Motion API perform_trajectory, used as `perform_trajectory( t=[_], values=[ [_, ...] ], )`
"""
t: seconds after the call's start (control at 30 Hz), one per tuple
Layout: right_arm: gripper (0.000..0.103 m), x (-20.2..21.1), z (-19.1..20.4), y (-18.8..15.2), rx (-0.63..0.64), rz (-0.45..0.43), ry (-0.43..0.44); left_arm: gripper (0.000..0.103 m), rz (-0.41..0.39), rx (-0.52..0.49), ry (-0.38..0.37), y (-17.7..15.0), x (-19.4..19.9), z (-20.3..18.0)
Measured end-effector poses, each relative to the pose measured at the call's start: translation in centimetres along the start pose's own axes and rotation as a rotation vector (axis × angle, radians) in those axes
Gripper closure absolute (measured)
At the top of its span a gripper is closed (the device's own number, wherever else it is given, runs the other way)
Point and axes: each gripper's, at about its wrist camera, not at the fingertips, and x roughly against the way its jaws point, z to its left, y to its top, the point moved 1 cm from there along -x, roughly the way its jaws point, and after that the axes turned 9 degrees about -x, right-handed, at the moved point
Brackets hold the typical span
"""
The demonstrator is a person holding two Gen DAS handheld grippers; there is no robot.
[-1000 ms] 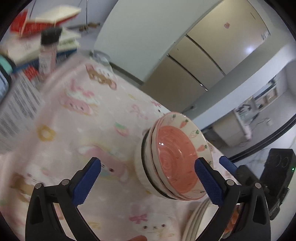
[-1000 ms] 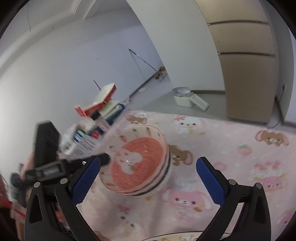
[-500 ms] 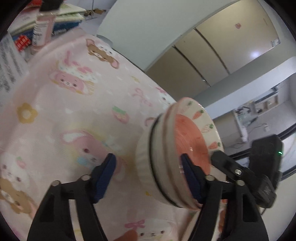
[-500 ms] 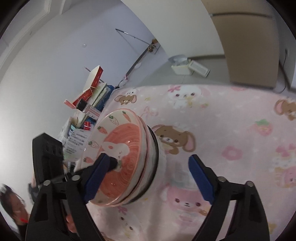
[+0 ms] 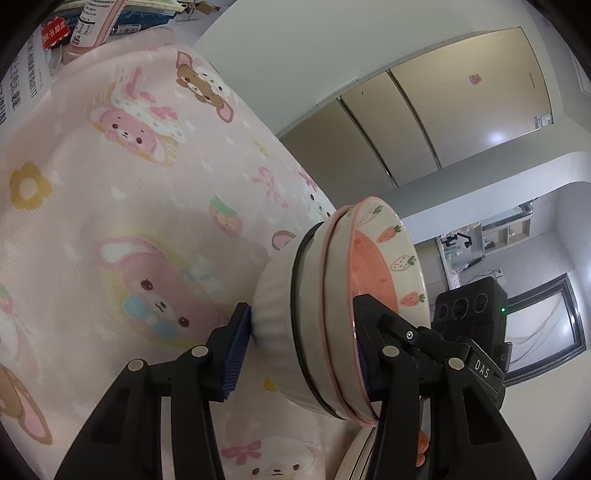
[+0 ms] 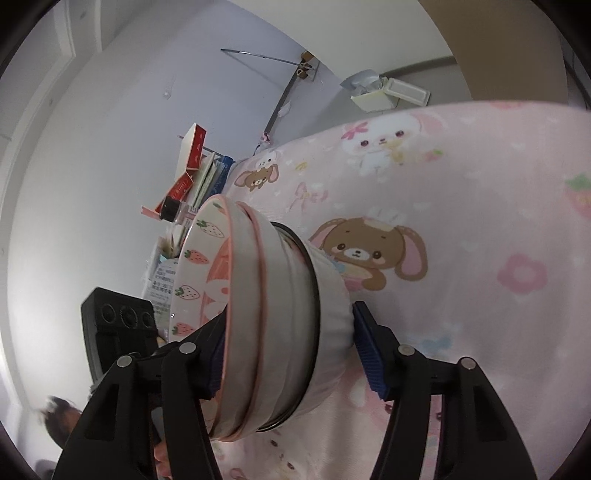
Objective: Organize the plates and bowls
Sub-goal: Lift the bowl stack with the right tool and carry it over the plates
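Note:
A stack of three nested bowls (image 5: 332,314), white outside with a pink strawberry-and-carrot print inside the top one, is gripped from both sides above the pink cartoon tablecloth (image 5: 122,229). My left gripper (image 5: 299,350) is shut on the stack, one finger under the base, the other on the top rim. My right gripper (image 6: 288,354) is shut on the same bowl stack (image 6: 273,325) from the opposite side. A plate edge (image 5: 362,454) shows at the bottom of the left wrist view.
Books, boxes and a bottle (image 5: 92,22) crowd the table's far end; they also show in the right wrist view (image 6: 195,173). Beige cabinet doors (image 5: 424,122) stand behind the table. A white bin (image 6: 388,92) sits on the floor.
Both grippers closed in from wide open and now clamp the bowl stack between their fingers. The views have rolled, so the stack appears on its side.

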Motion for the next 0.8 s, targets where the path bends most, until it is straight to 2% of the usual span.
perform_trajectory(
  t=[0.1,0.17,0.27,0.33,0.53,0.67,0.8],
  values=[
    [0.044,0.2,-0.1,-0.3,-0.015,-0.014,0.011,0.054,-0.014,0.004,0.005,-0.2,0.3,0.3],
    [0.046,0.3,-0.2,-0.5,-0.021,-0.037,0.027,0.058,-0.024,-0.018,0.04,-0.4,0.4,-0.2],
    [0.056,0.9,-1.2,-0.7,-0.079,-0.06,0.066,0.069,-0.057,-0.042,0.079,-0.5,1.0,-0.8],
    [0.06,1.6,-1.6,-0.8,-0.092,-0.086,0.095,0.069,-0.075,-0.065,0.056,-0.4,1.7,-1.5],
    [0.06,5.3,-0.1,-1.7,-0.084,-0.169,0.166,0.068,-0.122,-0.139,-0.005,-0.5,3.9,-4.6],
    [0.06,8.3,1.3,-2.8,-0.066,-0.207,0.165,0.068,-0.132,-0.183,-0.051,-0.8,5.3,-7.2],
    [0.06,11.2,1.9,-4.1,-0.079,-0.241,0.163,0.068,-0.114,-0.218,-0.067,-1.1,6.1,-10.1]
  ],
)
